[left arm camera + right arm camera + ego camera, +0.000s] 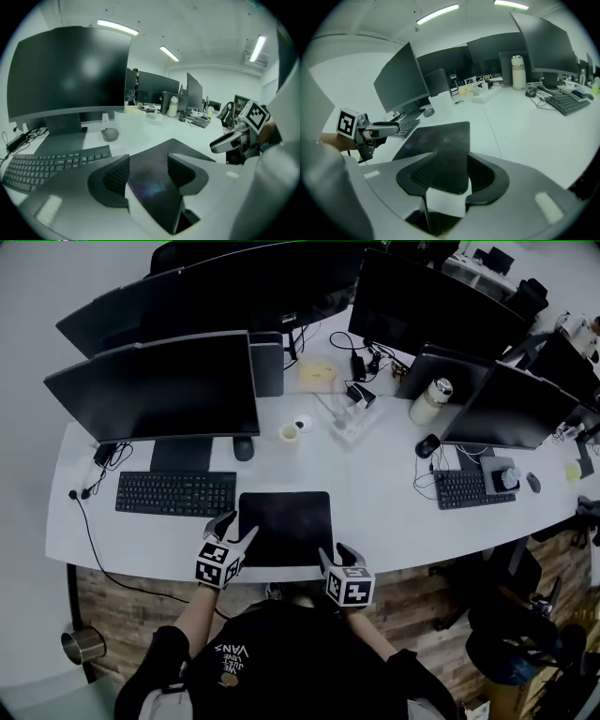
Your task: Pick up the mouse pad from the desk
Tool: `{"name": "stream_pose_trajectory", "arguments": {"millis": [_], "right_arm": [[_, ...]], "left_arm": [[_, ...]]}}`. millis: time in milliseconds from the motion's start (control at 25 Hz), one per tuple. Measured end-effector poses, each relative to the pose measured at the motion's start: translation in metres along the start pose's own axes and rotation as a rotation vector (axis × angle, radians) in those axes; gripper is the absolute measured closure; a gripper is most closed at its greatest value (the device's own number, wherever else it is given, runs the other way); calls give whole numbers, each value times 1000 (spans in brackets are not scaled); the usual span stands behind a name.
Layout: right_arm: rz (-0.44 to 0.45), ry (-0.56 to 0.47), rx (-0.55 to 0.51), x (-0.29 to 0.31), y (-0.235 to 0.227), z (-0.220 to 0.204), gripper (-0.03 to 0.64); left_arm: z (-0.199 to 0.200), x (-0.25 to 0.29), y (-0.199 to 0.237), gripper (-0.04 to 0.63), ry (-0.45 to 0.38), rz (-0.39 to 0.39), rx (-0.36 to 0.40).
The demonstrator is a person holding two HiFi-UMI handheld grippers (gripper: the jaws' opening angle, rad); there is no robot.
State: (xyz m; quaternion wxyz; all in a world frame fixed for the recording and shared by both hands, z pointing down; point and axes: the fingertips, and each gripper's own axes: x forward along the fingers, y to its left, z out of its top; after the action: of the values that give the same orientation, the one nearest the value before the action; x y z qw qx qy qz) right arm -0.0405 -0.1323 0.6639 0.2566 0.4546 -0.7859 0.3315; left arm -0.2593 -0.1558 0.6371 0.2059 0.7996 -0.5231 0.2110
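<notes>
A black rectangular mouse pad (284, 526) lies flat on the white desk (375, 512) near its front edge. My left gripper (236, 529) hovers open at the pad's left near corner, and my right gripper (336, 553) hovers open at its right near corner. In the left gripper view the pad (157, 164) shows between the spread jaws of the left gripper (147, 171), with the right gripper (234, 138) beyond. In the right gripper view the pad (436, 138) runs ahead of the right gripper (450, 174), and the left gripper (370, 129) sits at the far left. Nothing is gripped.
A black keyboard (175, 493) lies just left of the pad, with a mouse (243, 448) behind it. Dark monitors (155, 385) line the back. A small cup (289, 432), a bottle (430, 400) and a second keyboard (472, 487) stand farther off. The desk's front edge runs under both grippers.
</notes>
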Motion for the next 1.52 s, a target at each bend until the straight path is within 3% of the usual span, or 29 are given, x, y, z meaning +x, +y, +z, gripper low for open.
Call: {"name": "stream_pose_trajectory", "arguments": {"millis": [280, 560, 960, 1280, 1520], "right_arm": [[-121, 6, 61, 2, -1, -29, 431], [-201, 8, 79, 7, -9, -41, 423], [-231, 6, 39, 10, -5, -43, 407], [-225, 6, 9, 11, -2, -44, 397], [-219, 10, -7, 11, -3, -45, 399]], "left_arm": [[1, 19, 30, 342, 91, -22, 160], [9, 40, 30, 318, 194, -67, 371], [-5, 67, 21, 314, 345, -162, 505], [-23, 84, 29, 314, 477, -200, 543], [-37, 89, 35, 325, 560, -242, 412]]}}
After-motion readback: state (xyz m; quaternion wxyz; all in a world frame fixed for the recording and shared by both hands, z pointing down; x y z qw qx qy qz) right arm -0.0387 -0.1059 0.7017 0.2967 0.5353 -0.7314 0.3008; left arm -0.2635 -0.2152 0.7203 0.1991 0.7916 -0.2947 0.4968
